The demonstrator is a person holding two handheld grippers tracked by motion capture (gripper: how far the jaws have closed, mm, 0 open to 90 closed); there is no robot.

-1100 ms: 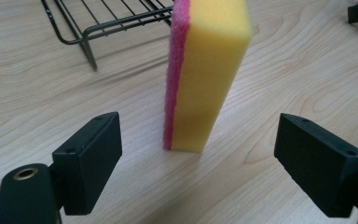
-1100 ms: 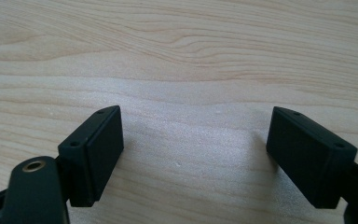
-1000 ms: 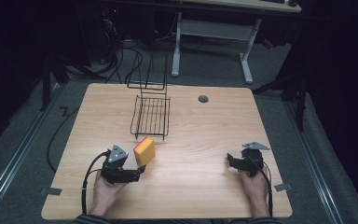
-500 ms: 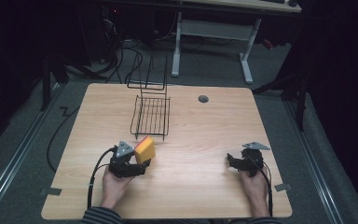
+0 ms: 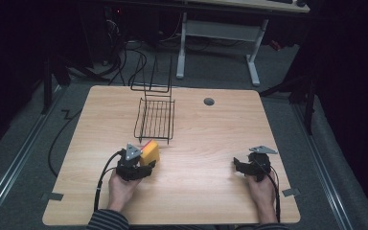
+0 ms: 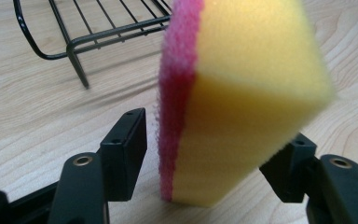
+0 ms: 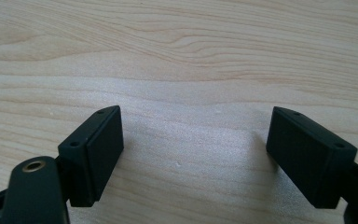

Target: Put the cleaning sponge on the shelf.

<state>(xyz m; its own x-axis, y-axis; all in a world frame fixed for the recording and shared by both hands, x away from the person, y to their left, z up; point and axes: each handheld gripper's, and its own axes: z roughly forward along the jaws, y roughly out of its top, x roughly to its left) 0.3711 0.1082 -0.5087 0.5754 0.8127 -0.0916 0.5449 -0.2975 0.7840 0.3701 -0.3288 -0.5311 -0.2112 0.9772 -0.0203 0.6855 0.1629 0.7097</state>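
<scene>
A yellow sponge (image 5: 150,152) with a pink scouring side stands on its edge on the wooden table (image 5: 196,139), just in front of a black wire rack (image 5: 155,117). My left gripper (image 5: 147,162) is open with a jaw on each side of it. In the left gripper view the sponge (image 6: 242,102) fills the space between the jaws; a narrow gap shows at the pink side, while the far jaw sits close against the yellow foam. My right gripper (image 5: 237,166) rests low near the front right of the table, open, with bare wood between its jaws (image 7: 193,135).
The wire rack (image 6: 98,28) has a tall back frame rising at its far end. A round grommet hole (image 5: 209,101) sits at the back of the table. Beyond the table are desk legs and cables on the floor. Bare wood lies between the two grippers.
My left gripper has slid forward and right until its jaws flank the sponge. The sponge stayed in place. The right gripper has not moved.
</scene>
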